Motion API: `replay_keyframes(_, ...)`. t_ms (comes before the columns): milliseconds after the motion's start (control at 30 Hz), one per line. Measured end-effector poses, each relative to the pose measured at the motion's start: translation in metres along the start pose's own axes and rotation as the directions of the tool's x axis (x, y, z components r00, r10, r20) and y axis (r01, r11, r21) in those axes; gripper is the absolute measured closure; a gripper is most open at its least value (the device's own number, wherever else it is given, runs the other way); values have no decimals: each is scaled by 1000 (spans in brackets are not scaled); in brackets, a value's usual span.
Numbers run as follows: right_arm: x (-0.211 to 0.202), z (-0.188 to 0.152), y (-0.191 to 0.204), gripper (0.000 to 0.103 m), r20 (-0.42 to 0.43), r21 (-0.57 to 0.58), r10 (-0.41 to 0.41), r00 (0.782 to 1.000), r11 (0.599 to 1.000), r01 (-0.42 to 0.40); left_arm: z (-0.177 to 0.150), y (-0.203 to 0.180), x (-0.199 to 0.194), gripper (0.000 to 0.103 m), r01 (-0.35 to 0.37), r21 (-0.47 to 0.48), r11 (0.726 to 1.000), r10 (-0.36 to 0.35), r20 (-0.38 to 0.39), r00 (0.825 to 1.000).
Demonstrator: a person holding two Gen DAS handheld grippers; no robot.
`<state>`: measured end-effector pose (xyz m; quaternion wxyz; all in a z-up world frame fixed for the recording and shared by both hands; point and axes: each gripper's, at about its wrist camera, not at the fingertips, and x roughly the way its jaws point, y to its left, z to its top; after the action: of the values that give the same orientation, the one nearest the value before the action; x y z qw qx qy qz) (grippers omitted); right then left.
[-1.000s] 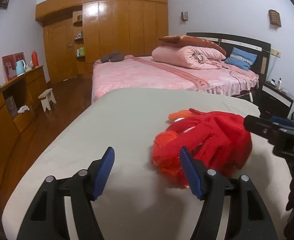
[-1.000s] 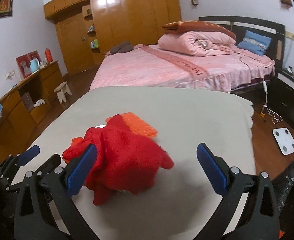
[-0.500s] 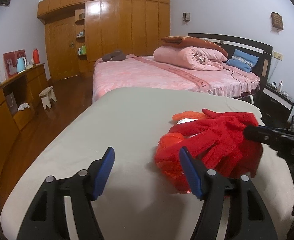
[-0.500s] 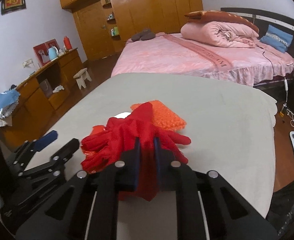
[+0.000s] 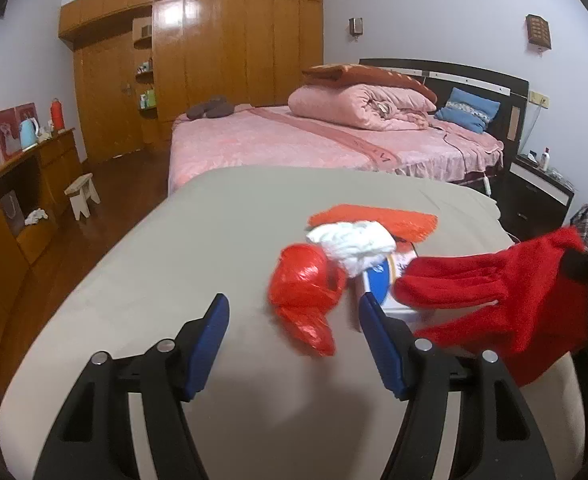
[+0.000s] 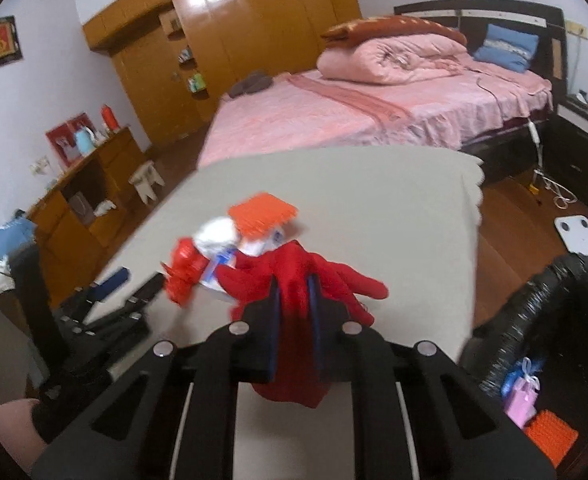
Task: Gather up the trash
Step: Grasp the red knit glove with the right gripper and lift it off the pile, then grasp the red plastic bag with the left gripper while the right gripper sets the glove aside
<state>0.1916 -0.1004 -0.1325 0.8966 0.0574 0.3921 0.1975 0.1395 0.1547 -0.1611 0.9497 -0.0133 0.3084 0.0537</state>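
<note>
While the right gripper point(image 6: 294, 300) has its fingers clamped narrowly on the red glove point(image 6: 294, 276), lifted off the surface point(image 6: 373, 216) toward the black trash bag point(image 6: 533, 320), the jaws read as easing very slightly apart with the fabric pinched between them.

Item 1, red glove: held, hanging clear of the pile. Judged as the piece in transit; not yet in the bag.

Item 2, black trash bag: off the surface's right edge, mouth open. A pink packet and an orange mesh piece point(image 6: 551, 434) lie inside, so some collecting looks done.

Item 3, remaining pile, placed relative to the glove: red plastic wrapper point(image 5: 305, 284) to its left; white crumpled paper point(image 5: 353, 242) beyond that; a white-and-blue packet point(image 5: 381, 280) partly under the paper; orange mesh pad point(image 5: 373, 218) farthest back. All 4 rest on the surface. Judged as work left.

Item 4, left gripper point(image 5: 294, 330): fingers wide, nothing between them, hovering just short of the red wrapper.

Item 5, surface: pale grey-beige cloth, otherwise bare.

Item 6, room, relative to the surface: pink bed point(image 5: 313, 140) beyond it, with folded quilt and blue pillow; wooden wardrobe point(image 5: 214, 52) behind the bed; low cabinet point(image 5: 22, 200) and small stool point(image 5: 82, 196) to the left; a white scale on the floor to the right.
</note>
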Motion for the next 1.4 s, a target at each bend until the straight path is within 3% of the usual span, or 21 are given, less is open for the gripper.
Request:
replay_keyframes(67,10,-6,-5,86,-31,25,-5,999,1000,6,-2,-4,0,37,5,6,1000,-5,-6,1000)
replay_keyframes(167,20,-17,-2,63,-57,-12,-80,995,997,79,-5,-9,-1,37,10,19,1000,-10,-17,1000)
replay_keyframes(233,16,-21,2,39,-29,-46,-140,990,989,139,-7,-11,-3,37,12,25,1000,-12,-19,1000)
replay_keyframes(300,9,-23,4,33,14,-60,-163,986,985,164,-8,-11,-5,37,10,30,999,-9,-17,1000)
replay_keyframes(533,-9,-12,19,33,93,-91,-88,992,991,96,-4,-4,-8,37,5,18,1000,-5,-8,1000)
replay_keyframes(767,9,-3,21,34,65,-76,-73,995,994,78,2,2,23,45,7,10,1000,-6,-46,999)
replay_keyframes(1033,27,10,20,34,67,-76,-70,995,994,75,12,5,55,47,34,-14,999,-35,-120,992)
replay_keyframes(1100,29,13,21,34,73,-77,-65,995,994,71,12,4,61,52,45,-14,999,-46,-140,989)
replay_keyframes(1233,31,17,25,34,81,-77,-60,995,995,66,11,-1,68,72,56,-4,998,-55,-171,984)
replay_keyframes(1400,34,22,31,34,79,-82,-50,996,995,57,12,2,56,75,45,-19,999,-47,-125,991)
